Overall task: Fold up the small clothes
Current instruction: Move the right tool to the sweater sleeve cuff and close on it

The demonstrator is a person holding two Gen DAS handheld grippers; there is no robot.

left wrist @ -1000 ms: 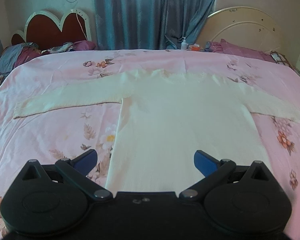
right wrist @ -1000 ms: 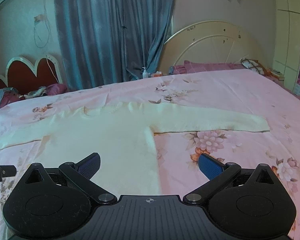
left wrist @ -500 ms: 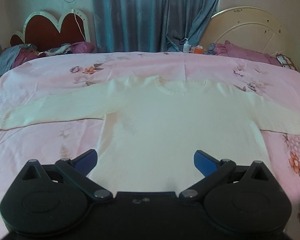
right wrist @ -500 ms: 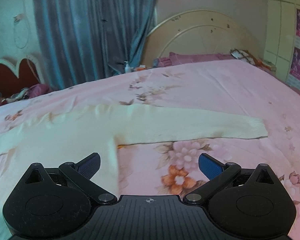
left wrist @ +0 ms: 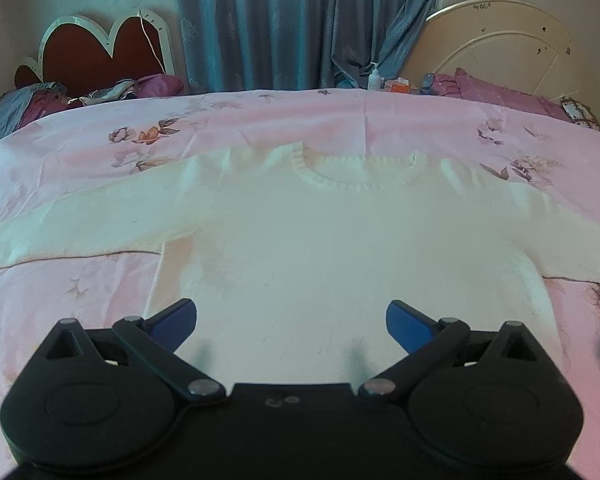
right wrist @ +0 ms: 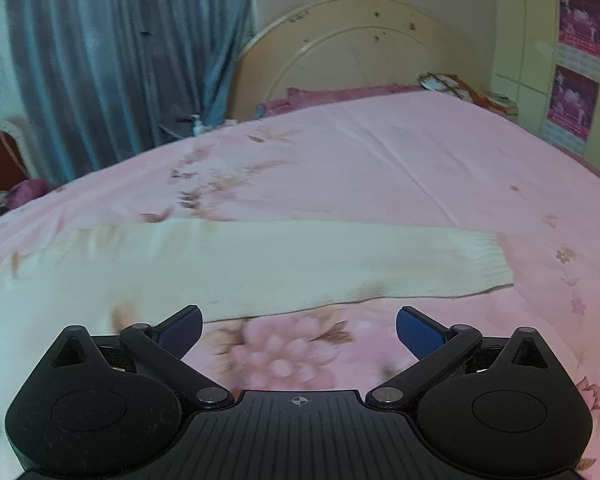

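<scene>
A cream knit sweater (left wrist: 324, 240) lies flat and spread out on the pink floral bedspread (left wrist: 260, 120), its ribbed neckline (left wrist: 354, 178) at the far side and both sleeves stretched sideways. My left gripper (left wrist: 291, 322) hovers open over the lower body of the sweater, holding nothing. In the right wrist view the sweater's right sleeve (right wrist: 260, 264) runs across the bed and ends in a ribbed cuff (right wrist: 488, 264). My right gripper (right wrist: 299, 330) is open just in front of that sleeve, above the bedspread (right wrist: 380, 168), nothing between its fingers.
Blue curtains (left wrist: 300, 24) hang behind the bed. A red heart-shaped headboard (left wrist: 100, 52) with piled bedding stands at far left, a cream round headboard (left wrist: 496, 48) with purple pillows (left wrist: 500, 92) at far right. A white bottle (left wrist: 374, 76) and small items sit between them.
The left gripper has moved forward over the sweater, so the neckline looks closer. The right gripper has swung right and forward toward the right sleeve. Both stayed open.
</scene>
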